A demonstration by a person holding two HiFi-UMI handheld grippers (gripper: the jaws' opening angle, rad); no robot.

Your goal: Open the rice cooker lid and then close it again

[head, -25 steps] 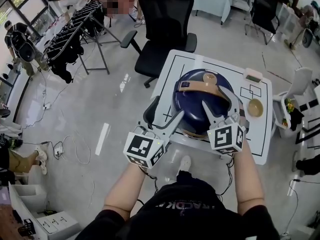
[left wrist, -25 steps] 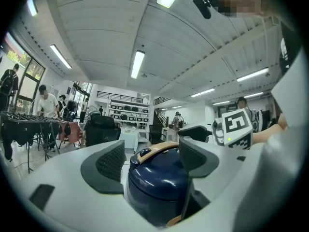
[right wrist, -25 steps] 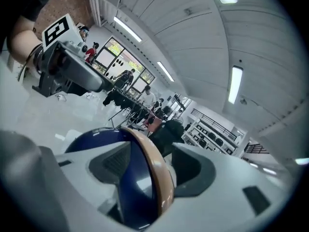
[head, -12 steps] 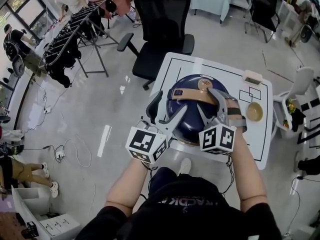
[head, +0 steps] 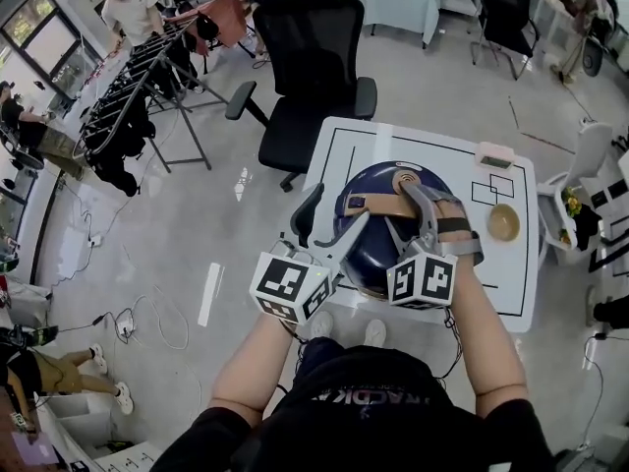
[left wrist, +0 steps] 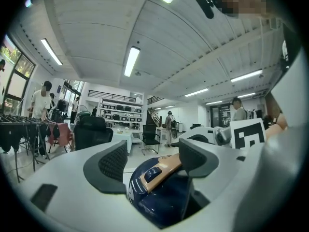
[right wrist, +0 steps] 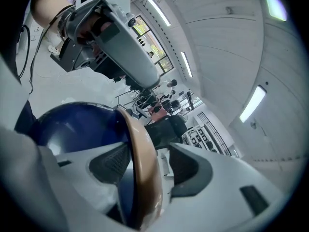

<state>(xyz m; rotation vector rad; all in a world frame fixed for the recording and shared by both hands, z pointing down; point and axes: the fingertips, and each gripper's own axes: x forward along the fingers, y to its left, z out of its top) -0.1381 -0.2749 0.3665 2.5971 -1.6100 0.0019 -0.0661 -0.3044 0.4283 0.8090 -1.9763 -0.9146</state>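
On the desk [head: 513, 285], the cooker [head: 376, 252] looks shut. The right gripper's [right wrist: 149, 166] fingers loosely straddle its handle [head: 378, 203], and the left gripper's [left wrist: 149, 161] fingers gape nearby. Opening and closing apparently remain.

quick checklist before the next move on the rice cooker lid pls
1. Right gripper straddles the tan handle: ok.
2. Right jaws clamped on the handle: not ok, a gap shows beside one pad.
3. Left gripper open, with the handle's button ahead of it: ok.
4. Lid latched or free: cannot tell.
5. Bowl apart from both grippers: ok.
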